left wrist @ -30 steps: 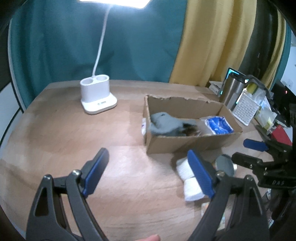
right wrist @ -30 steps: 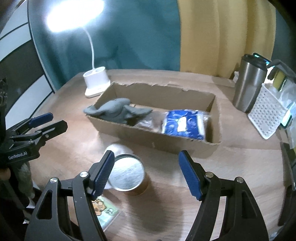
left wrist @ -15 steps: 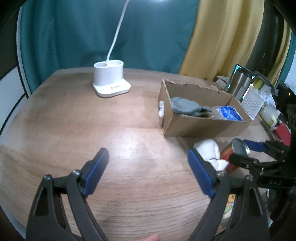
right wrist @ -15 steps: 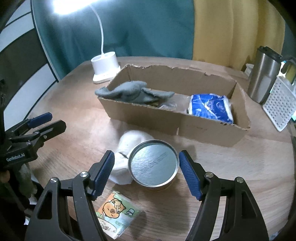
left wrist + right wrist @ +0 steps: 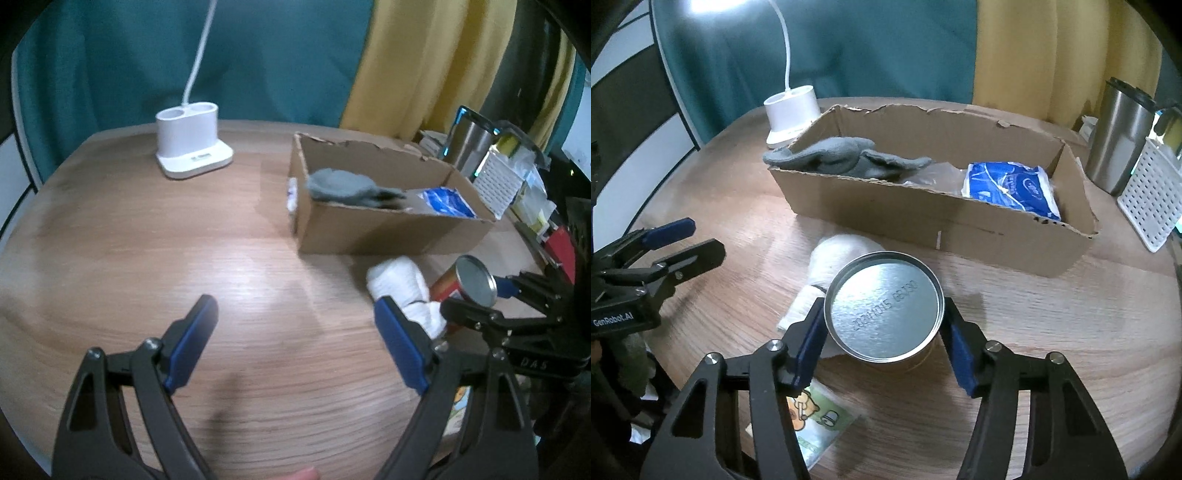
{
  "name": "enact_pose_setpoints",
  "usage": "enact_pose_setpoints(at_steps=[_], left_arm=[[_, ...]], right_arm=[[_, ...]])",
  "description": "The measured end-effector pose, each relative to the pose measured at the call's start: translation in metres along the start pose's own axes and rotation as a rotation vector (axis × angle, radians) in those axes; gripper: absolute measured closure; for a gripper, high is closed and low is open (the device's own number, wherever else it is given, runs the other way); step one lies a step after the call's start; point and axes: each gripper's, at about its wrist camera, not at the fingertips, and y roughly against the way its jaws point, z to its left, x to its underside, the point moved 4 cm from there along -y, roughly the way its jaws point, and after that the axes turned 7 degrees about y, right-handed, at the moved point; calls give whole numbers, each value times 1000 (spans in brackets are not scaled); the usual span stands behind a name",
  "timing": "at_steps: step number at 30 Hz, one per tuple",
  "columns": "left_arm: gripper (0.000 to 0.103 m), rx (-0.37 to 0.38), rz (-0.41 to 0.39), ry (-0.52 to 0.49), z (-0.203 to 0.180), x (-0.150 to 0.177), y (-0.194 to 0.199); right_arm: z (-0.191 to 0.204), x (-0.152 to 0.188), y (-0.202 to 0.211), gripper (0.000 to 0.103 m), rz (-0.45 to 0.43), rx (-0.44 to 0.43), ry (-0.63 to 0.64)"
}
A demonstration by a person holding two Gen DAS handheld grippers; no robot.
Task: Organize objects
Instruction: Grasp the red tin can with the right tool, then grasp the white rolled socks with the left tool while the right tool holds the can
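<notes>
The wooden table [image 5: 1052,332] carries everything, and the torn cardboard box [image 5: 960,229] lies across it at about twelve o'clock from my right gripper [image 5: 882,350]. Inside the box a grey glove [image 5: 846,158] drapes over the near wall toward ten o'clock, and a blue tissue pack [image 5: 1012,188] sits toward one o'clock. A white lamp base [image 5: 792,110] stands beyond the box at eleven o'clock, a steel tumbler [image 5: 1119,136] at two.

Just short of the box, the chip can [image 5: 884,310] stands between my right jaws, which have narrowed to about its width: both pads look to be on its wall just under the rim, though I cannot tell how firmly they bite. A white rolled cloth [image 5: 831,258] lies against the can at ten o'clock, and a cartoon snack packet [image 5: 812,424] rests flat at seven.

My left gripper [image 5: 295,339] hangs wide apart and empty over bare wood, the box at one o'clock from it.

To do this well, I judge I should squeeze squarely below the rim, lift straight up clear of the cloth, then carry it over the near wall into the free middle of the box.

The can's long axis runs near vertical, tipped slightly, its silver end [image 5: 884,302] facing up toward my camera; in the left view its orange side [image 5: 445,288] leans toward two o'clock.
</notes>
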Motion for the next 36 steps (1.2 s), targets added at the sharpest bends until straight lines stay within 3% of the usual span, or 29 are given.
enact_pose_setpoints(at_steps=[17,22,36], left_arm=[[15,80,92,-96,-85,8,-32],[15,91,113,-120,-107,8,-41],[15,59,172,-141,-139,12,-72]], right_arm=[[-54,16,16,42,-33,-18,-105],[-71,24,18,37,-37,-19,-133],[-104,33,23,42,-71,-39,-149]])
